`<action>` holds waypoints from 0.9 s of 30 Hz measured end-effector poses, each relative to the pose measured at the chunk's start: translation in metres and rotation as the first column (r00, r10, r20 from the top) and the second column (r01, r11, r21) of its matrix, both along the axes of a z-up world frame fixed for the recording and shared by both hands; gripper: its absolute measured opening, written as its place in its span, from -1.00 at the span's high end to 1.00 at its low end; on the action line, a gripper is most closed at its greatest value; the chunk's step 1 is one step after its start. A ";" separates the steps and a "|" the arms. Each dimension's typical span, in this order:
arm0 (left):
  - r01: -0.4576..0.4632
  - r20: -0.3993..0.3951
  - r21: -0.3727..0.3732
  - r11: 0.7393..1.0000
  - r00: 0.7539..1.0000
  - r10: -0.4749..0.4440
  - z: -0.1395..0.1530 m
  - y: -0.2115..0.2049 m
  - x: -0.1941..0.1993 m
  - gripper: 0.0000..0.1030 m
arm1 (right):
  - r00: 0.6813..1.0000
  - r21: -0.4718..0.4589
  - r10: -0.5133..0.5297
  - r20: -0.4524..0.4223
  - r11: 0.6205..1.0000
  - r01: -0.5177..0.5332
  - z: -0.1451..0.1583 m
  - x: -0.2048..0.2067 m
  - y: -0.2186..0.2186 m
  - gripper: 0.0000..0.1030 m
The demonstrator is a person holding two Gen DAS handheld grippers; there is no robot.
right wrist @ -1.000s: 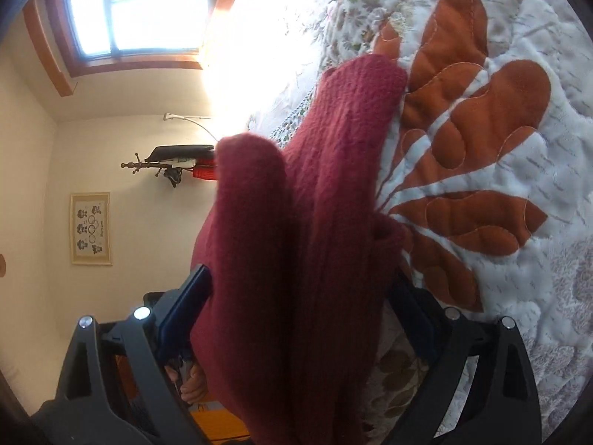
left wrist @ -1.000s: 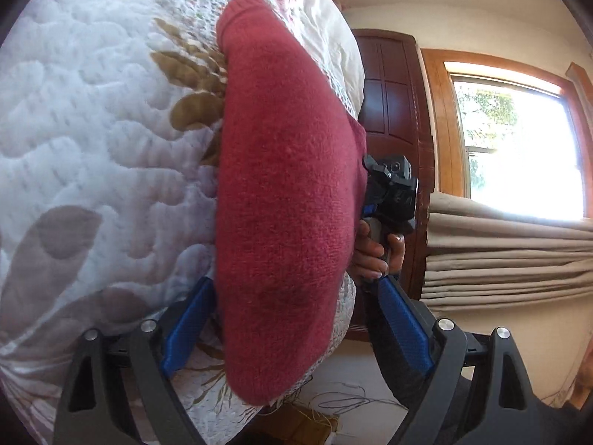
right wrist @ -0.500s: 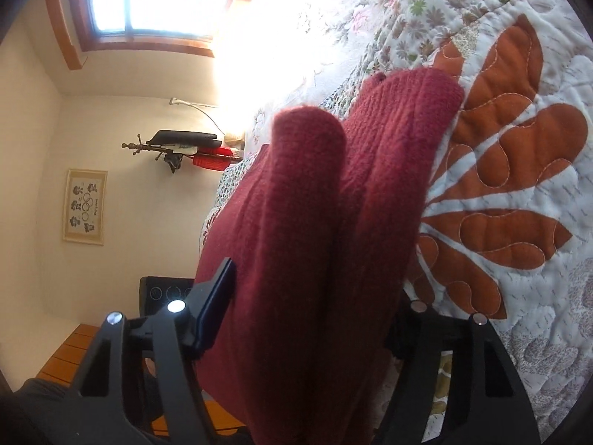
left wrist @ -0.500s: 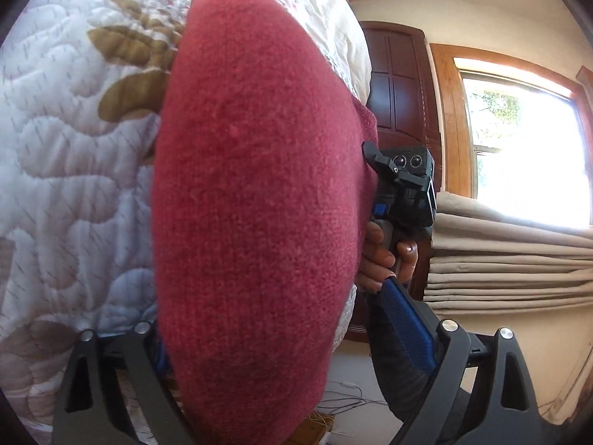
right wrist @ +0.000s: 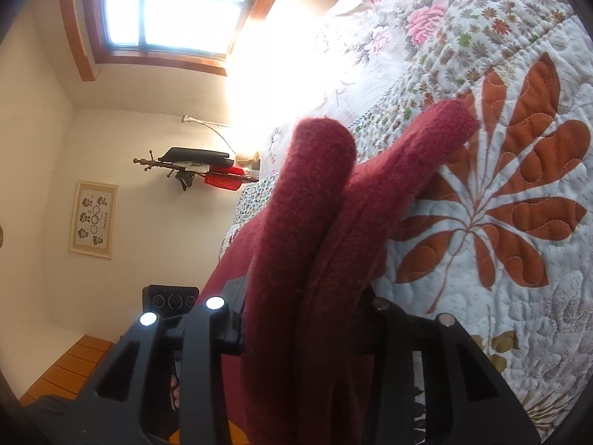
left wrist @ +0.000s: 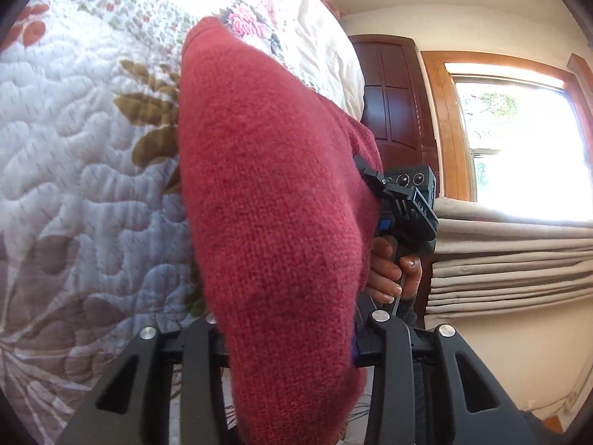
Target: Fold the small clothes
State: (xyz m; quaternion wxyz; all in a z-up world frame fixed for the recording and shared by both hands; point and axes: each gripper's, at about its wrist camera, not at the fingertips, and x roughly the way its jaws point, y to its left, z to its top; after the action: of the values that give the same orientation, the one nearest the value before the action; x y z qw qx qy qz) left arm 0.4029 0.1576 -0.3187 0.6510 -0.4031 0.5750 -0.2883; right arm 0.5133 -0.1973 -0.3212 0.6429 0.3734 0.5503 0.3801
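With both tools tipped on their sides over the bed, left hand-held gripper (left wrist: pixel 289 337) is clamped on a thick bunch of the red knit sweater (left wrist: pixel 270 200), fabric filling the gap between its black fingers (left wrist: pixel 385 341). Right hand-held gripper (right wrist: pixel 304 319) likewise pinched on the red knit sweater (right wrist: pixel 315 222), which stands up from its jaws in two rolled folds, side by side and touching. Sweater is partly lifted, far end resting against the quilted bedspread (left wrist: pixel 74 148); in the right wrist view its tip touches the orange leaf motif (right wrist: pixel 519 193) on the quilted bedspread (right wrist: pixel 519 315). Left wrist view shows the other tool's camera housing (left wrist: pixel 407 200) just past the sweater edge, a person's hand (left wrist: pixel 389 274) wrapped on its handle. Behind: dark wooden door (left wrist: pixel 396 104), bright window (left wrist: pixel 519 148), folded beige blind (left wrist: pixel 511 259). Right wrist view: framed picture (right wrist: pixel 94 220) on the wall, coat rack (right wrist: pixel 192 170).
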 end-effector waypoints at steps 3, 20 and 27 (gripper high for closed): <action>-0.023 0.046 0.003 1.000 0.999 0.022 0.026 0.036 -0.031 0.27 | 0.998 0.028 0.037 0.046 0.999 -0.038 0.025 -0.009 0.033 0.30; -0.356 -0.087 0.097 0.929 0.927 0.364 -0.043 0.191 -0.220 -0.51 | 0.993 -0.267 0.085 0.077 0.962 -0.062 0.037 -0.106 0.155 -0.46; -0.439 0.087 0.162 0.884 0.899 0.430 0.011 0.237 -0.254 -0.61 | 0.976 -0.360 0.159 0.149 0.928 -0.096 0.061 -0.109 0.189 -0.12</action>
State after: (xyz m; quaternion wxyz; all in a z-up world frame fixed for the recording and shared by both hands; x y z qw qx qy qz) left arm 0.1488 0.3949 -0.3075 0.7459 -0.4549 0.4776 -0.0927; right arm 0.4039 -0.0081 -0.2600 0.7190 0.1814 0.5733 0.3484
